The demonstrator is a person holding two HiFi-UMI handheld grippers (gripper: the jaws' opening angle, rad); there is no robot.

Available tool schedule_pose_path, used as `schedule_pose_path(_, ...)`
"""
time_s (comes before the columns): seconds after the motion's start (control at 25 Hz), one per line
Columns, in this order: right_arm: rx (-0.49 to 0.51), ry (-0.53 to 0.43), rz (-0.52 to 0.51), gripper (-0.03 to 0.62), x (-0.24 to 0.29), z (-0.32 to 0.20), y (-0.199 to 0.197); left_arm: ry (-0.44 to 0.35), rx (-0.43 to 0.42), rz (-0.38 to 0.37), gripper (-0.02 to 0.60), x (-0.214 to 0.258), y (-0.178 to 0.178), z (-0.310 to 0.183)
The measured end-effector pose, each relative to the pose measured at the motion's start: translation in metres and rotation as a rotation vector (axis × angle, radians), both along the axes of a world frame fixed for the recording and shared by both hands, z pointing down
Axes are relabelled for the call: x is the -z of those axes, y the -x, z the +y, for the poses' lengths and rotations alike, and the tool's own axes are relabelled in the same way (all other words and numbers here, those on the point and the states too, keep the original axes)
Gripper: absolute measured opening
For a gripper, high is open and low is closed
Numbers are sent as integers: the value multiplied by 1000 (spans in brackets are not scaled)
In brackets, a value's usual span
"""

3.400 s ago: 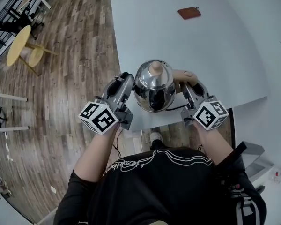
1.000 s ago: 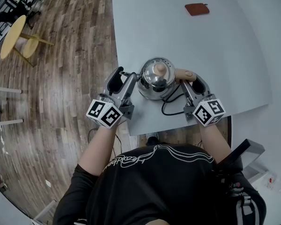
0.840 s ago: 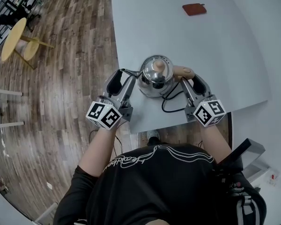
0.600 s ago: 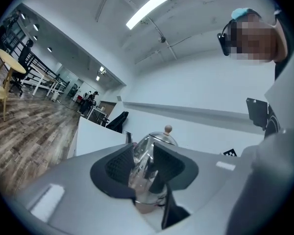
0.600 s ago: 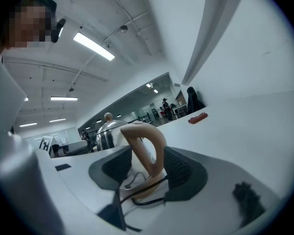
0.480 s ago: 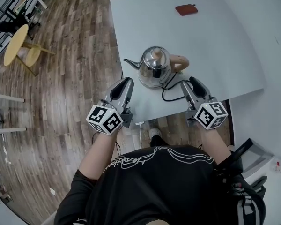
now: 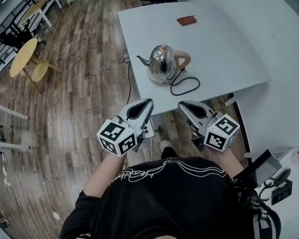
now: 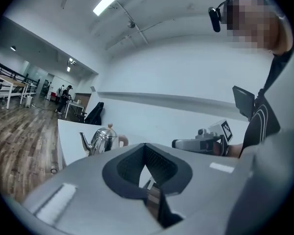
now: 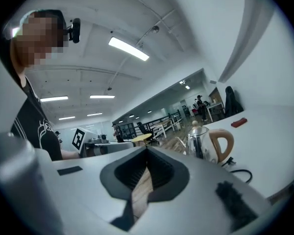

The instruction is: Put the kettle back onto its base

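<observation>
Far left, a yellow round table (image 7: 22,58) stands on the wood floor (image 7: 79,83). The left gripper (image 7: 149,102) is now off the surface (image 7: 224,54) and hangs over the floor just short of its near edge; a second ago it lay on the surface at the kettle's spout side with jaws spread. Its jaws are now closed together, nothing between them, and the left gripper view confirms the pads meeting. It points roughly level toward the surface, marker cube nearest the person's body, forearm drawn in. Centre: the kettle (image 7: 162,63) stands upright on its base (image 7: 158,80), near the surface's left part, spout toward the view's left, tan handle to the right. It is well apart from both grippers, where earlier they flanked it. A black cord (image 7: 185,86) loops on the surface just right of the base. A small brown pouch (image 7: 187,20) lies at the far end. The right gripper (image 7: 181,105) has likewise withdrawn past the near edge, jaws closed and empty, pointing level, angled slightly inward toward the left one.
</observation>
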State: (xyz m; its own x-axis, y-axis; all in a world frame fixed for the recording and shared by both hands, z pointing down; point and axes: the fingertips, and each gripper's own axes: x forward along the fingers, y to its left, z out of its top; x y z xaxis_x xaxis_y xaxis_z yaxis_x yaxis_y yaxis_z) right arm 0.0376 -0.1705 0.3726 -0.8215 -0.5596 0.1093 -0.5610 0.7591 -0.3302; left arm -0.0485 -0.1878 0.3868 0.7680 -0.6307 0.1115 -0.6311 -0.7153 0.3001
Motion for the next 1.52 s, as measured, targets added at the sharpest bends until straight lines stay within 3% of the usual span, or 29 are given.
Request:
schedule_pose_path(0.36, 11, 66, 44, 6, -1, 74, 15, 41, -99, -48, 5, 16, -12, 90)
schedule_pose_path(0.64, 1, 23, 51, 5, 5, 95, 16, 35, -136, -52, 5, 23, -21, 115)
schedule_pose_path(1.08, -17, 46, 55, 5, -4, 108, 14, 32, -174, -71, 3, 20, -28, 132)
schedule_pose_path(1.52, -1, 60, 53, 5, -7, 95, 17, 75, -168, -9, 5, 21, -26, 120)
